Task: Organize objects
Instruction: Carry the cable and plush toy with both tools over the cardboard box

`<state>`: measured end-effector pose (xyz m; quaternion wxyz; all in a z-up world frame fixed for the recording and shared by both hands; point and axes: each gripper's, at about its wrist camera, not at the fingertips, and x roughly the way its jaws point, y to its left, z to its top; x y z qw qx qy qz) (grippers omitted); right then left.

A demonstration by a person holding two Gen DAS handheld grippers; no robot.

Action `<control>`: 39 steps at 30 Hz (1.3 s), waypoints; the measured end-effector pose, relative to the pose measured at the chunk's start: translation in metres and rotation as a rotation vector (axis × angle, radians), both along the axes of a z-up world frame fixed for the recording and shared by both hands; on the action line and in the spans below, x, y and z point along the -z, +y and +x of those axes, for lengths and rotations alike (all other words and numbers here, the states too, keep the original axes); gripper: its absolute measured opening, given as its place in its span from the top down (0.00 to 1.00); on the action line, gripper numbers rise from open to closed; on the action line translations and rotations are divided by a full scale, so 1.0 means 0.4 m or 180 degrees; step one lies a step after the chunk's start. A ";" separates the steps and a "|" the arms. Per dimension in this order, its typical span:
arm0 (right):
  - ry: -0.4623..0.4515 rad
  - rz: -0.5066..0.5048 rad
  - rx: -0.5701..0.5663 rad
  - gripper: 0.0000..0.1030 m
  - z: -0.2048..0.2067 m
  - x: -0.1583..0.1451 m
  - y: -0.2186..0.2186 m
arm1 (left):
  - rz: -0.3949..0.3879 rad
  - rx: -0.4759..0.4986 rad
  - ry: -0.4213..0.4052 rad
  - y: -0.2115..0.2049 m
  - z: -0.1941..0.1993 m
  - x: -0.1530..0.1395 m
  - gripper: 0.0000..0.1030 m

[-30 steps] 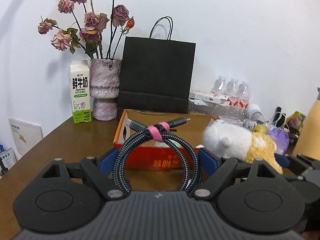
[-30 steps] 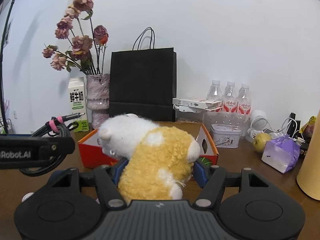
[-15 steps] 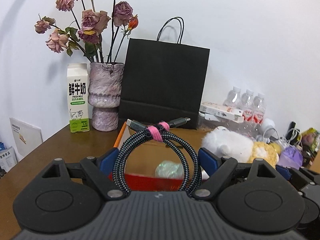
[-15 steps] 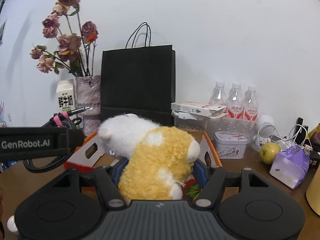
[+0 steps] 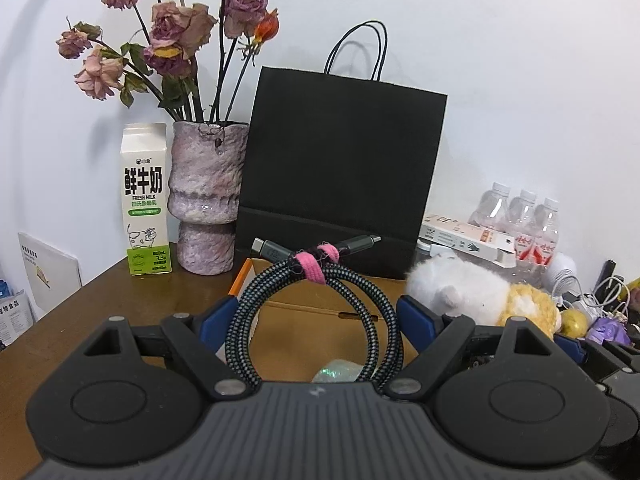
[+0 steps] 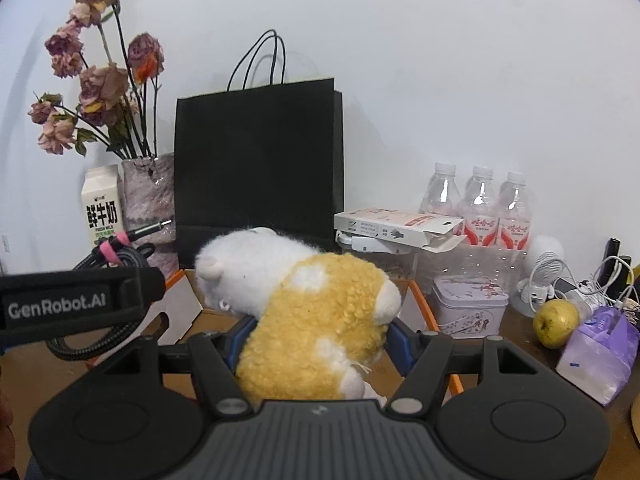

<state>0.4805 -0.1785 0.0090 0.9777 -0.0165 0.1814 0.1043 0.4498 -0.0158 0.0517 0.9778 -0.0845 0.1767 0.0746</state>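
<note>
So we've got the left gripper (image 5: pixel 316 316) clamped on a coiled braided USB-C cable (image 5: pixel 316 300) tied with a pink strap, the coil standing upright between the blue pads. The right gripper (image 6: pixel 316 340) is squeezing a white-and-yellow plush hamster (image 6: pixel 304 304), snug between its fingers. Both are held above the open orange cardboard box (image 6: pixel 424 304), which sits on the brown table (image 5: pixel 100 300) in front of a black paper bag (image 5: pixel 340 160). A milk carton (image 5: pixel 145 200) stands just beside the vase of dried roses (image 5: pixel 206 196).
</note>
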 end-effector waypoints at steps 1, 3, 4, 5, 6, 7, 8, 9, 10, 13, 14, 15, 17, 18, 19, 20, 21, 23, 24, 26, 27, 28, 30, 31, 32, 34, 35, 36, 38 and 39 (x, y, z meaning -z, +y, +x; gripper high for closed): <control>0.0011 -0.0009 -0.0006 0.37 0.010 0.001 0.003 | 0.0000 -0.0004 0.0013 0.002 0.011 0.002 0.16; 0.0031 -0.0027 -0.0011 0.37 0.031 0.005 0.011 | 0.0003 -0.0015 0.0041 0.005 0.033 0.007 0.16; 0.0043 -0.0038 -0.0011 0.36 0.042 0.008 0.015 | 0.0002 -0.0025 0.0057 0.007 0.043 0.010 0.16; 0.0059 -0.0051 -0.0009 0.37 0.052 0.011 0.017 | -0.0001 -0.0033 0.0076 0.010 0.053 0.013 0.16; 0.0076 -0.0063 -0.0008 0.36 0.062 0.013 0.020 | -0.0003 -0.0039 0.0093 0.013 0.063 0.016 0.16; 0.0094 -0.0072 -0.0008 0.36 0.074 0.017 0.022 | -0.0001 -0.0046 0.0110 0.014 0.072 0.019 0.16; 0.0107 -0.0077 -0.0003 0.37 0.081 0.020 0.024 | 0.0006 -0.0052 0.0129 0.015 0.082 0.024 0.16; 0.0122 -0.0084 0.0005 0.37 0.090 0.023 0.026 | 0.0013 -0.0053 0.0142 0.016 0.090 0.027 0.16; 0.0135 -0.0092 0.0014 0.36 0.098 0.027 0.028 | 0.0021 -0.0057 0.0157 0.016 0.099 0.030 0.16; 0.0167 -0.0106 0.0034 0.36 0.118 0.036 0.031 | 0.0045 -0.0057 0.0204 0.015 0.124 0.040 0.16; 0.0177 -0.0112 0.0045 0.36 0.123 0.039 0.032 | 0.0050 -0.0056 0.0215 0.014 0.131 0.042 0.16; 0.0187 -0.0117 0.0053 0.36 0.129 0.042 0.032 | 0.0055 -0.0057 0.0226 0.014 0.136 0.044 0.16; 0.0208 -0.0117 0.0071 0.36 0.140 0.047 0.031 | 0.0064 -0.0055 0.0239 0.012 0.145 0.047 0.16; 0.0220 -0.0116 0.0083 0.36 0.145 0.049 0.030 | 0.0067 -0.0051 0.0244 0.012 0.149 0.047 0.16; 0.0235 -0.0115 0.0094 0.36 0.149 0.052 0.029 | 0.0073 -0.0042 0.0249 0.011 0.152 0.048 0.15; 0.0258 -0.0120 0.0100 0.35 0.155 0.055 0.028 | 0.0081 -0.0033 0.0260 0.009 0.155 0.049 0.15; 0.0281 -0.0126 0.0107 0.33 0.158 0.058 0.027 | 0.0087 -0.0024 0.0275 0.009 0.158 0.050 0.14; 0.0332 -0.0124 0.0125 0.30 0.166 0.065 0.024 | 0.0070 -0.0020 0.0310 0.011 0.164 0.054 0.11; 0.0357 -0.0116 0.0133 0.24 0.169 0.069 0.022 | 0.0062 -0.0027 0.0311 0.013 0.165 0.055 0.07; 0.0389 -0.0096 0.0160 0.05 0.174 0.074 0.017 | 0.0052 -0.0054 0.0281 0.018 0.164 0.056 0.00; 0.0387 -0.0095 0.0170 0.01 0.174 0.075 0.016 | 0.0040 -0.0064 0.0275 0.021 0.164 0.055 0.00; 0.0383 -0.0097 0.0183 0.00 0.174 0.076 0.015 | 0.0020 -0.0064 0.0282 0.024 0.165 0.055 0.00; 0.0388 -0.0088 0.0189 0.00 0.174 0.075 0.014 | -0.0023 -0.0080 0.0306 0.032 0.167 0.056 0.00; 0.0396 -0.0081 0.0186 0.00 0.174 0.075 0.013 | -0.0024 -0.0099 0.0322 0.033 0.168 0.057 0.00; 0.0402 -0.0078 0.0180 0.00 0.175 0.075 0.013 | -0.0026 -0.0114 0.0332 0.035 0.169 0.058 0.00; 0.0404 -0.0084 0.0179 0.00 0.175 0.075 0.013 | -0.0040 -0.0124 0.0340 0.039 0.169 0.058 0.00; 0.0403 -0.0086 0.0176 0.00 0.175 0.075 0.013 | -0.0042 -0.0127 0.0342 0.040 0.168 0.058 0.00; 0.0404 -0.0085 0.0171 0.00 0.174 0.074 0.014 | -0.0040 -0.0129 0.0341 0.040 0.167 0.057 0.00; 0.0405 -0.0090 0.0162 0.00 0.171 0.073 0.016 | -0.0035 -0.0126 0.0337 0.039 0.162 0.055 0.00; 0.0402 -0.0089 0.0160 0.00 0.169 0.073 0.016 | -0.0038 -0.0120 0.0333 0.038 0.159 0.053 0.00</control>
